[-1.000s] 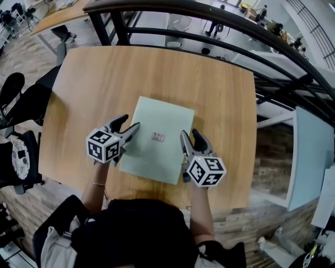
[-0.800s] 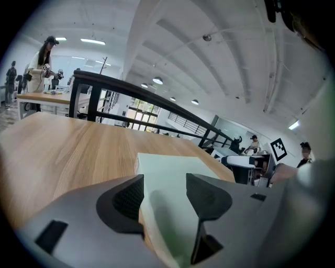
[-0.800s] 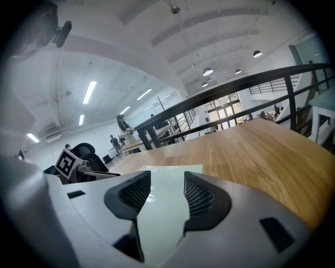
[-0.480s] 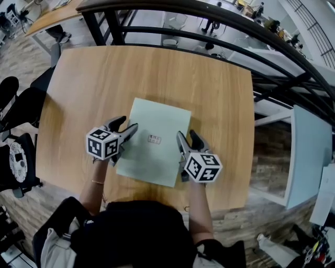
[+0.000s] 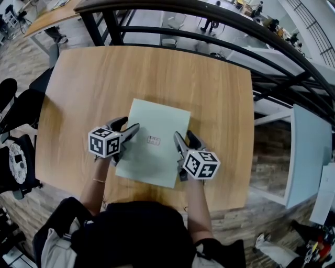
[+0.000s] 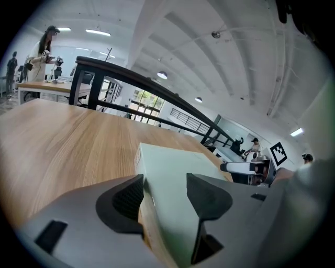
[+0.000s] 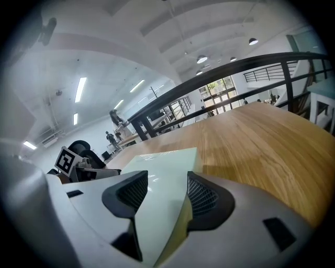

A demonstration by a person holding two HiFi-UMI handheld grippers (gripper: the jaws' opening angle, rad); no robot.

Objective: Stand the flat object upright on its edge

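Flat object lies flat near the table's near edge, not yet raised. Left hand-held gripper and right hand-held gripper, jaws just opened wide, straddle its side edges without gripping.

Wooden table runs under the jaws and way out ahead of them. Black railing curves past its far edge. Black office chairs sit off left of the jaws, and a pale tabletop well off right. Someone stands far ahead-left, with ceiling strip lights overhead.
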